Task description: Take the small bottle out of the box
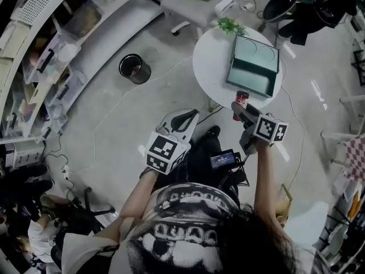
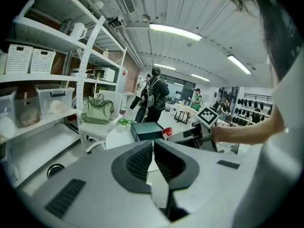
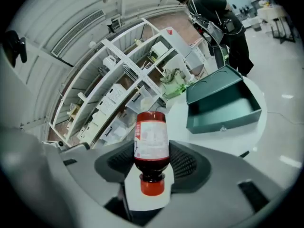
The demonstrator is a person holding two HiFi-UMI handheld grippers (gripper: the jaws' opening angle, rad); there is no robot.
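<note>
The small bottle (image 1: pixel 242 99) is dark red with a white label and a red cap. My right gripper (image 1: pixel 239 108) is shut on it just off the near edge of the round white table (image 1: pixel 210 59). In the right gripper view the bottle (image 3: pixel 151 145) sits between the jaws with its cap towards the camera. The open dark green box (image 1: pixel 254 67) rests on the table beyond, its inside bare in the right gripper view (image 3: pixel 222 104). My left gripper (image 1: pixel 185 119) hangs shut and holds nothing, left of the table. Its pads (image 2: pixel 142 160) meet, with the box (image 2: pixel 147 130) and the bottle (image 2: pixel 167 132) seen ahead.
A small green plant (image 1: pixel 230 25) stands at the table's far edge. A white chair (image 1: pixel 194 4) with a green bag is behind it. A black bin (image 1: pixel 134 68) sits on the floor to the left, near white shelving (image 1: pixel 40 50). People (image 2: pixel 154 98) stand far off.
</note>
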